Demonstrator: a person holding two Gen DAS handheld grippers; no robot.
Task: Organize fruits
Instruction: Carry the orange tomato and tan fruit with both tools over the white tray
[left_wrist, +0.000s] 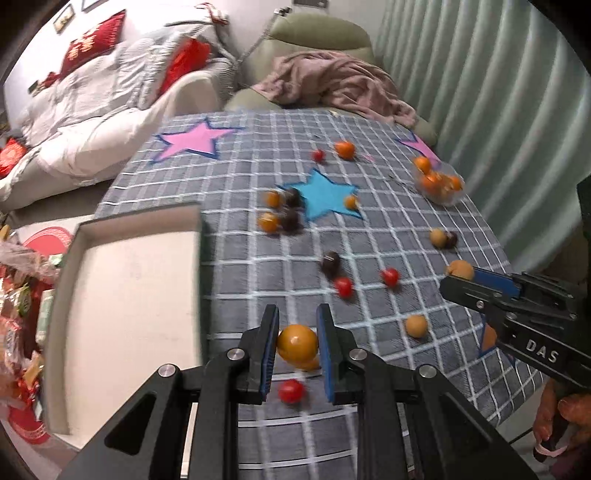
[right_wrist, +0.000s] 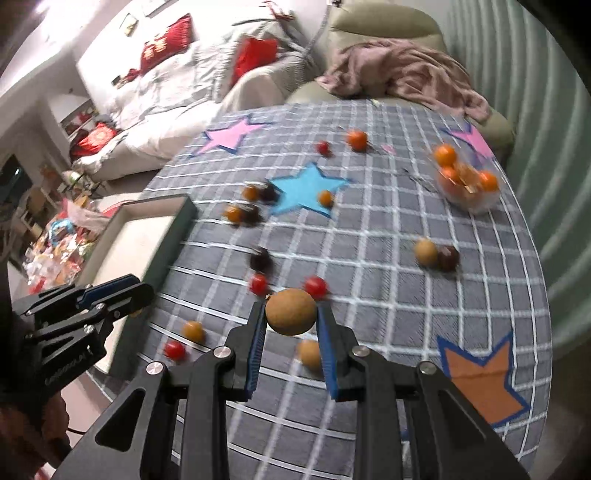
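Note:
My left gripper (left_wrist: 297, 317) is shut on an orange kumquat (left_wrist: 297, 342) and holds it above the grey checked tablecloth (left_wrist: 369, 229). My right gripper (right_wrist: 290, 314) is shut on a brown longan (right_wrist: 291, 312) above the cloth; it also shows at the right of the left wrist view (left_wrist: 458, 275). Loose fruit lies scattered on the cloth: cherry tomatoes (left_wrist: 390, 276), dark round fruits (left_wrist: 330, 263), kumquats (left_wrist: 268, 221) and longans (left_wrist: 416, 325). A clear bowl (right_wrist: 467, 184) with orange fruits stands at the far right. A white tray (left_wrist: 125, 295) with a dark rim sits at the left.
A white sofa (left_wrist: 92, 122) with red cushions and a green armchair (left_wrist: 321, 33) with a pink blanket stand behind the table. A curtain (left_wrist: 498, 92) hangs at the right. Cluttered packets (left_wrist: 18, 314) lie beyond the tray at the left.

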